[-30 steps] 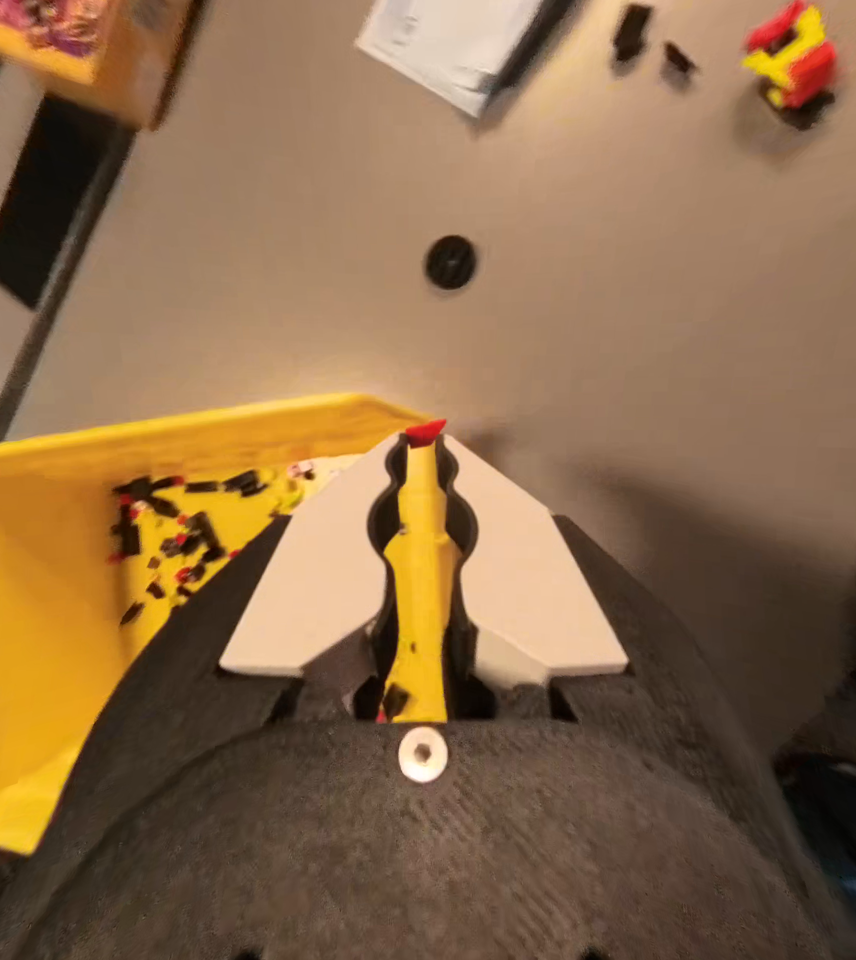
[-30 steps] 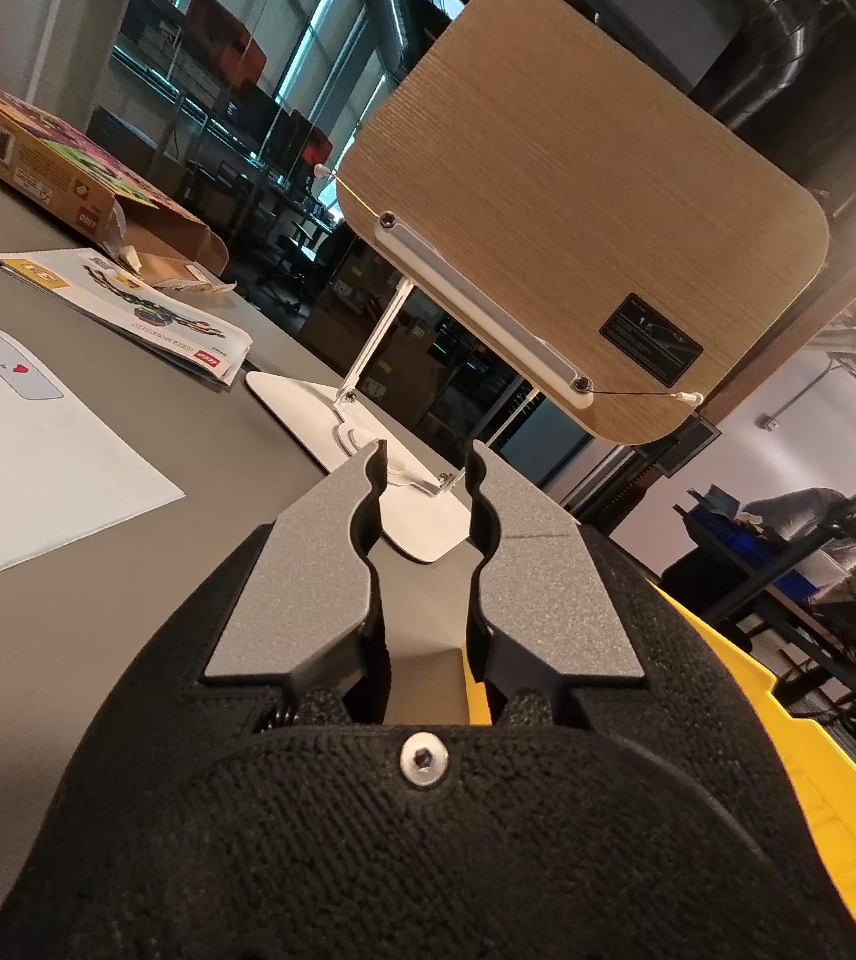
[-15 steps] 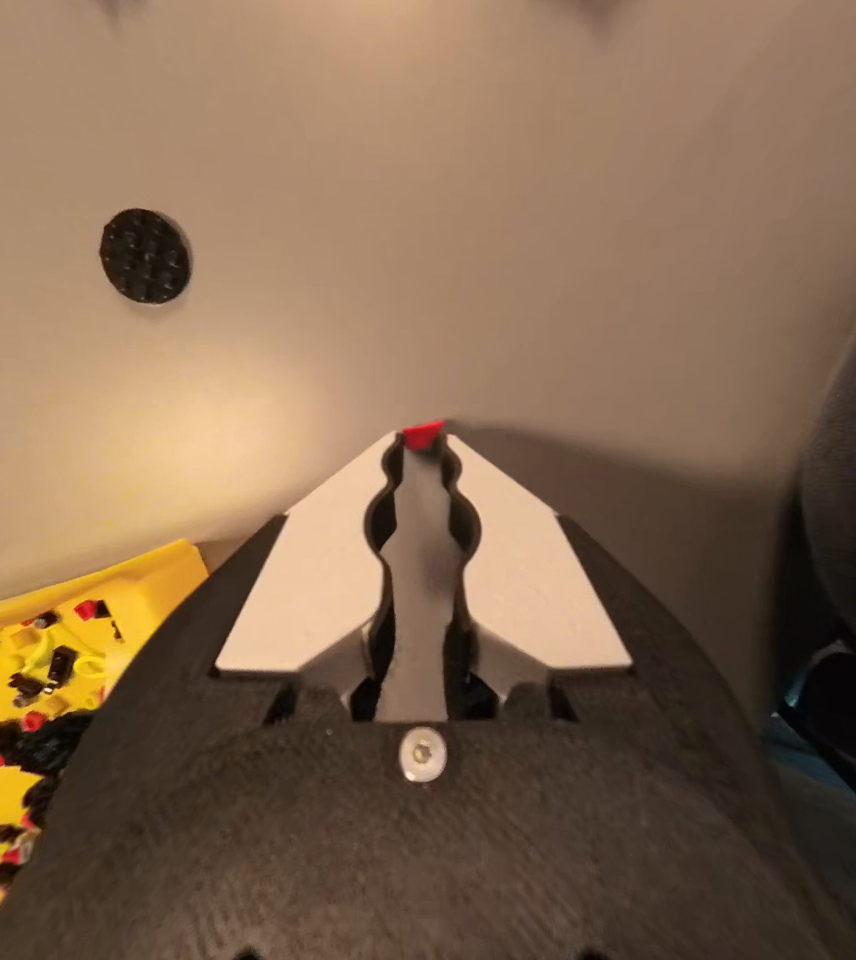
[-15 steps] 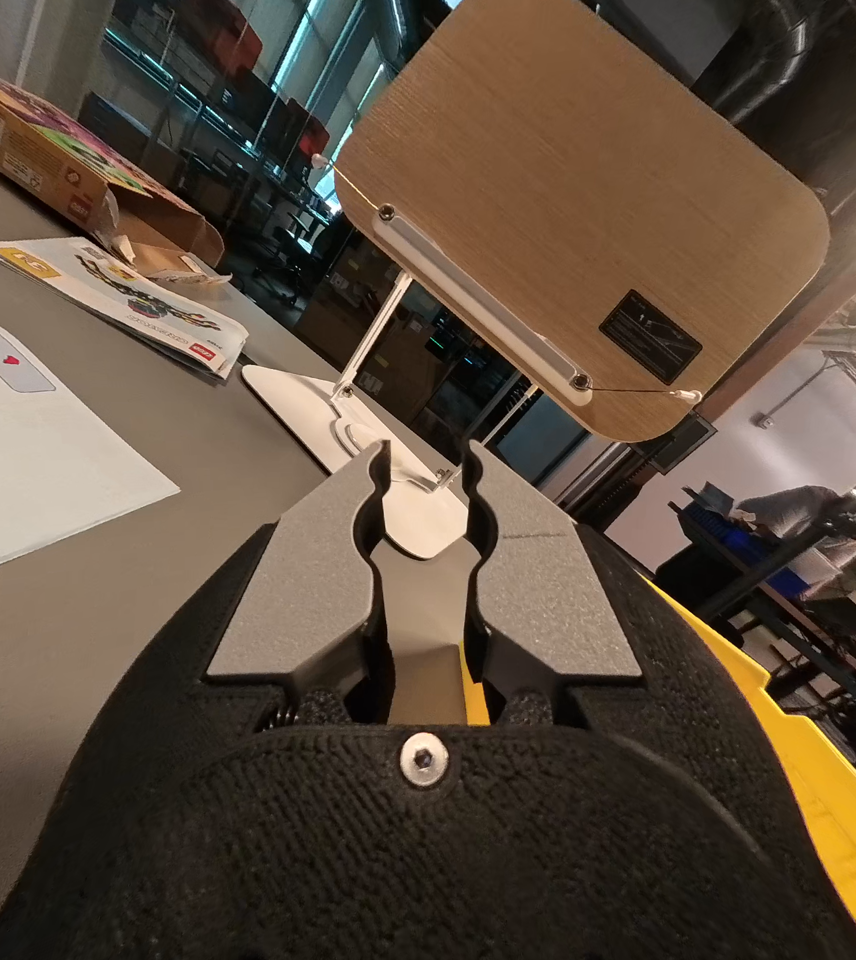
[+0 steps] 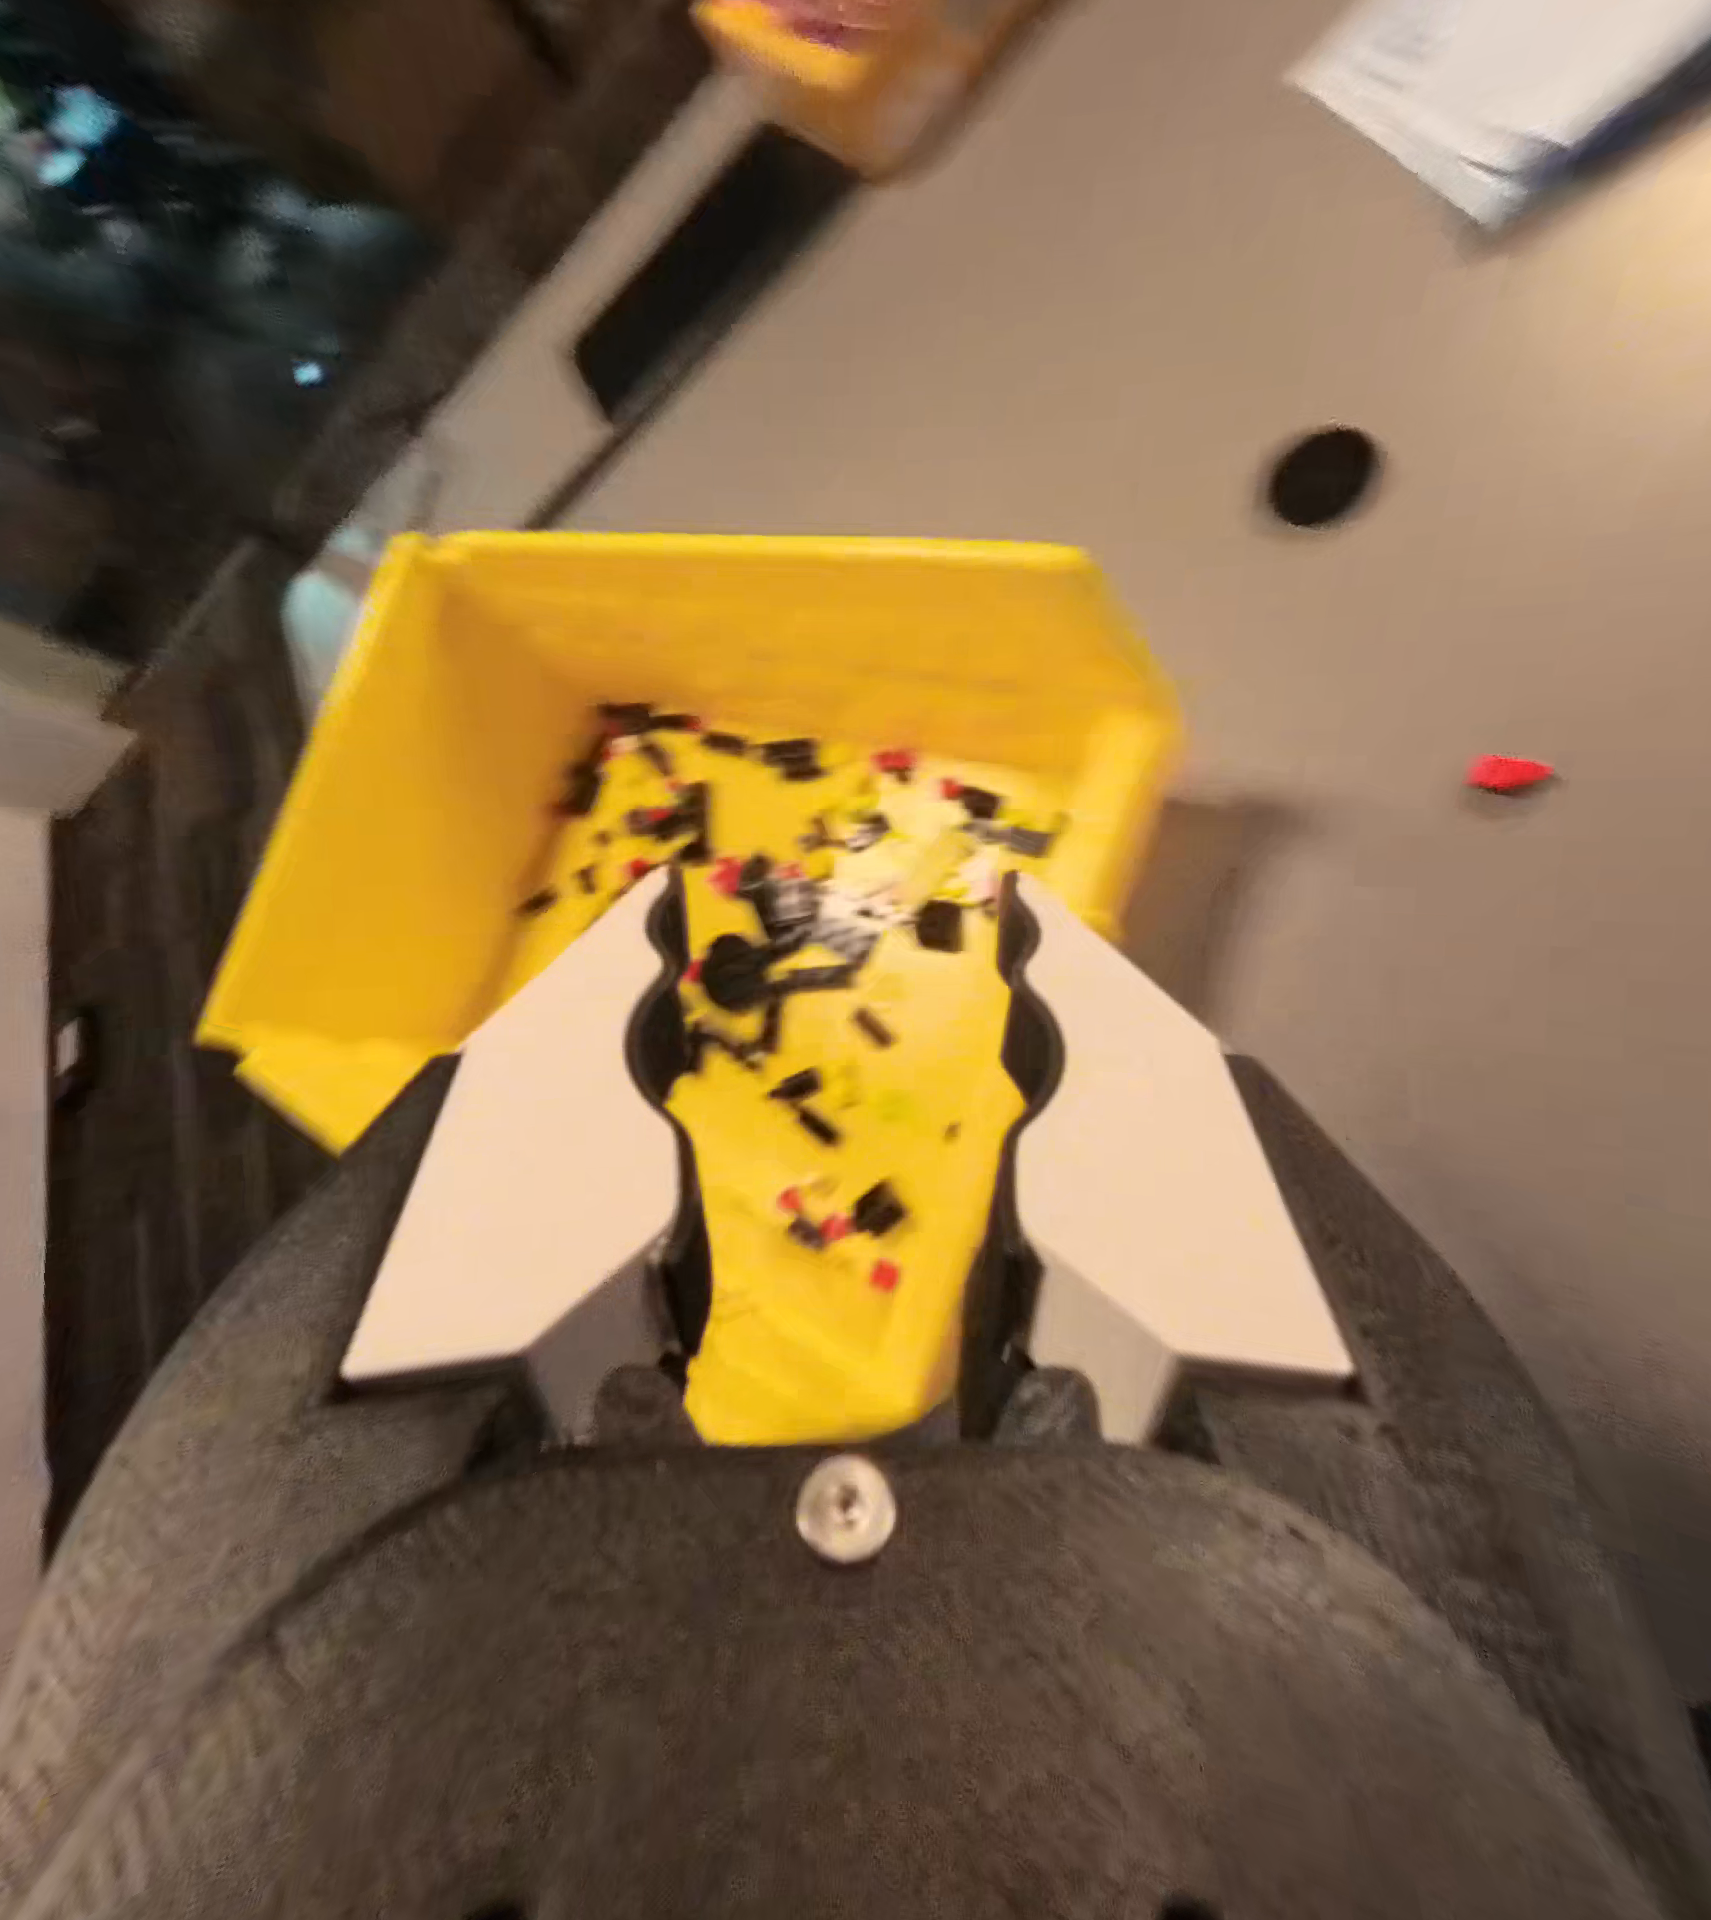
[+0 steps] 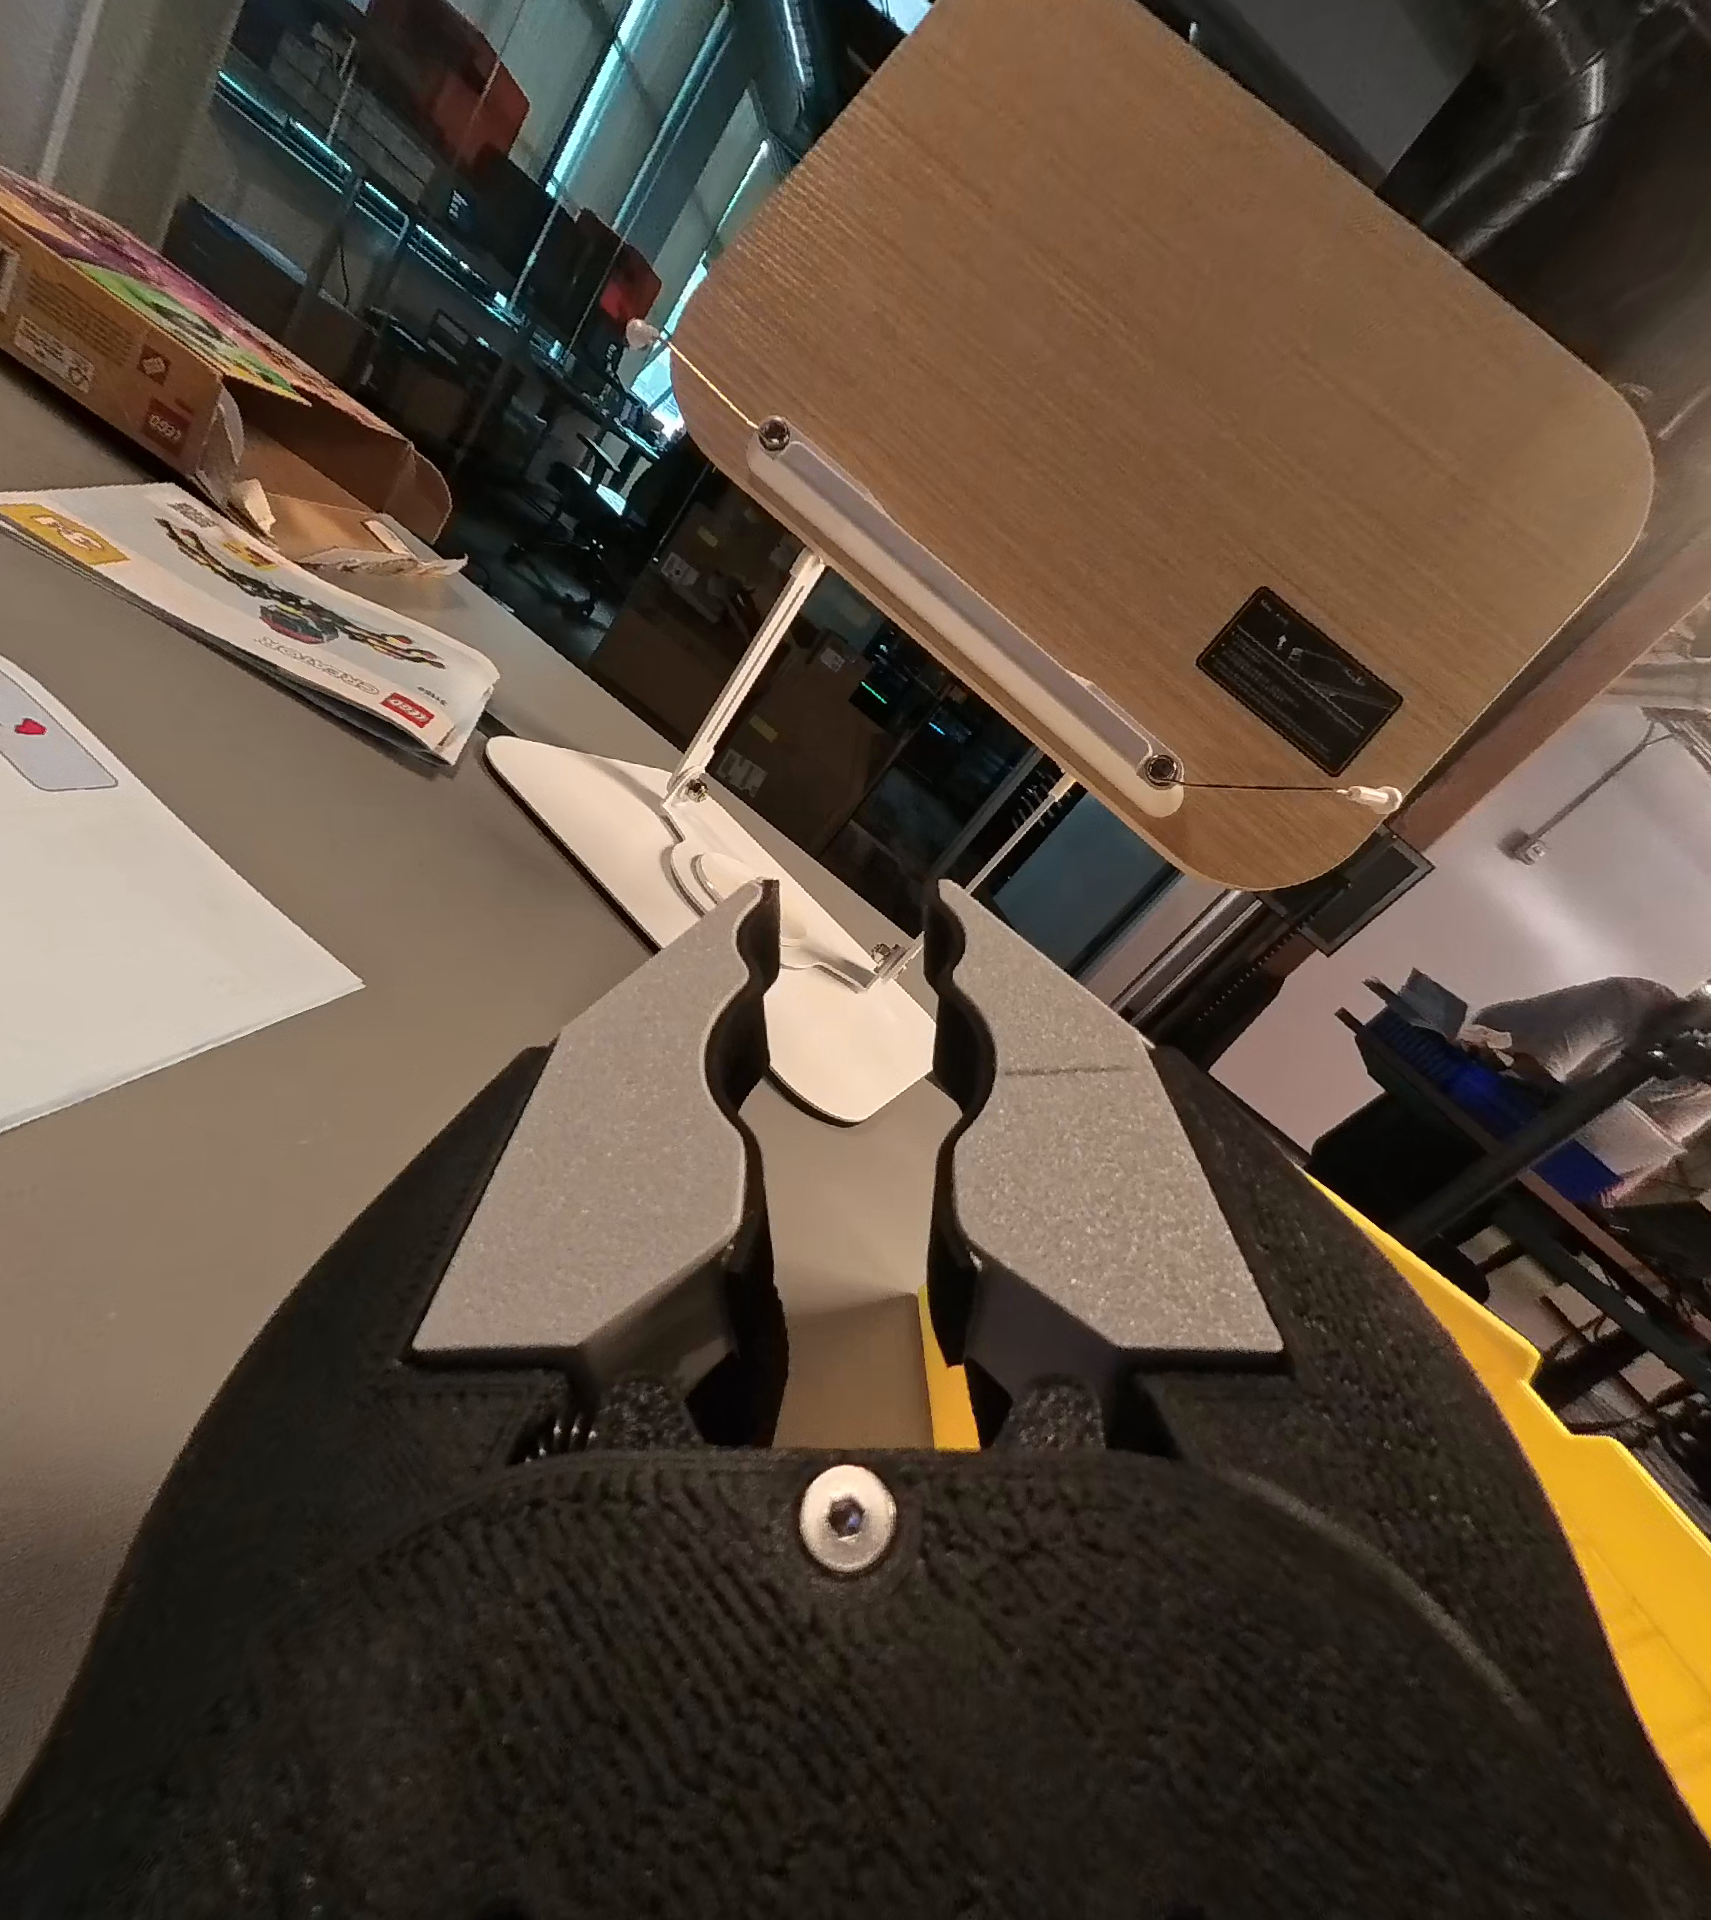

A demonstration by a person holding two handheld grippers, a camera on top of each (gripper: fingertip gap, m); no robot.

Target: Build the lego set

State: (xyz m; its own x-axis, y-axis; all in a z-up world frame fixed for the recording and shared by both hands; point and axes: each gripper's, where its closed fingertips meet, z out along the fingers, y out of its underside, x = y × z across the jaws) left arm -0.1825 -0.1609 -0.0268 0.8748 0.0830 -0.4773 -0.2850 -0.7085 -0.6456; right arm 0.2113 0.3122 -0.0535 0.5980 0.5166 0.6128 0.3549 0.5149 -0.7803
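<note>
In the blurred left wrist view my left gripper is open and empty, hovering over a yellow bin holding several loose black, red and yellow Lego pieces. A small red piece lies on the grey table to the right of the bin. A black round piece lies farther off. My right gripper is open and empty, low over the table, pointing at a wooden stand's white base. An open instruction sheet lies to its left.
A wooden board on a stand rises ahead of the right gripper. A closed booklet and an opened cardboard box lie at the far left. The yellow bin's edge runs along the right gripper's right side. My hands' fingertips stand some 60 centimeters from each other.
My left gripper let go of the small red piece, which now lies on the table, opened wide and swung back over the yellow bin. My right gripper stayed nearly still.
</note>
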